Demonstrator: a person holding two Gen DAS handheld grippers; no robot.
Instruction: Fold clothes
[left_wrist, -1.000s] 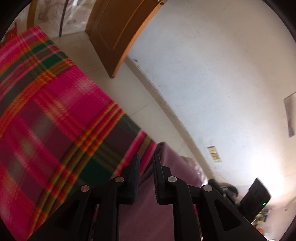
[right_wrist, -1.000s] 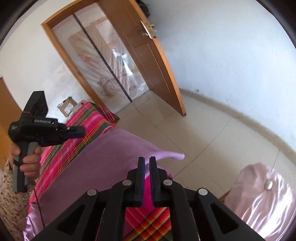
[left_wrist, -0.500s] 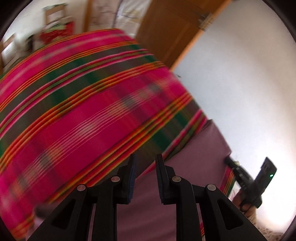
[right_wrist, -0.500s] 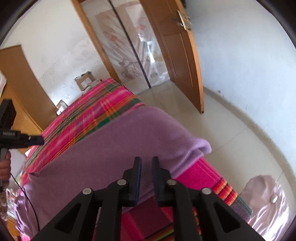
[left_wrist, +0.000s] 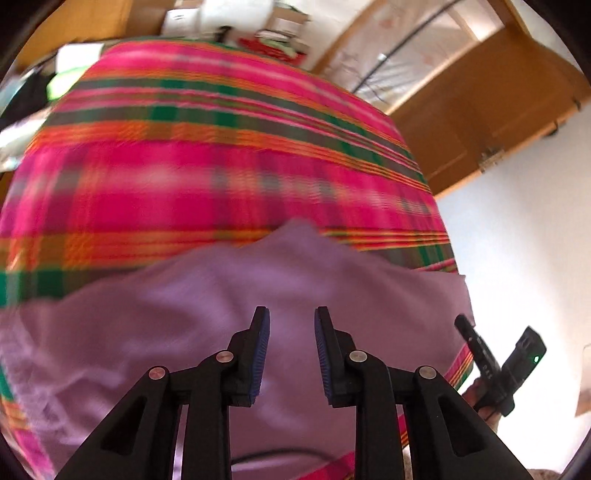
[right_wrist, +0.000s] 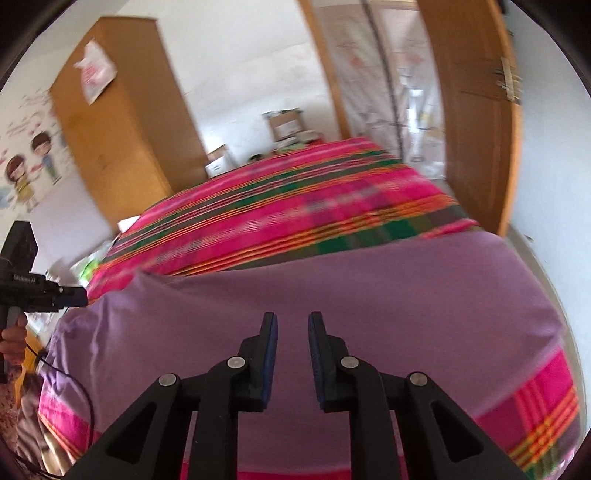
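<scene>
Purple garment (right_wrist: 369, 295) is lying flat on plaid bed (right_wrist: 295, 192). Left gripper (left_wrist: 291, 317) is opening, nothing btwn jaws, hovering over cloth. Right gripper (right_wrist: 291, 321) is hanging narrowly open, empty, above garment.

A soft lilac-purple cloth garment (right_wrist: 369, 295) lies spread flat across the near end of a bed covered in pink, green and orange plaid (right_wrist: 295, 195) (one corner puckers upward at its far edge).

Plaid bedspread (right_wrist: 295, 199), wooden wardrobe (right_wrist: 122, 122), door (right_wrist: 476, 110).
</scene>
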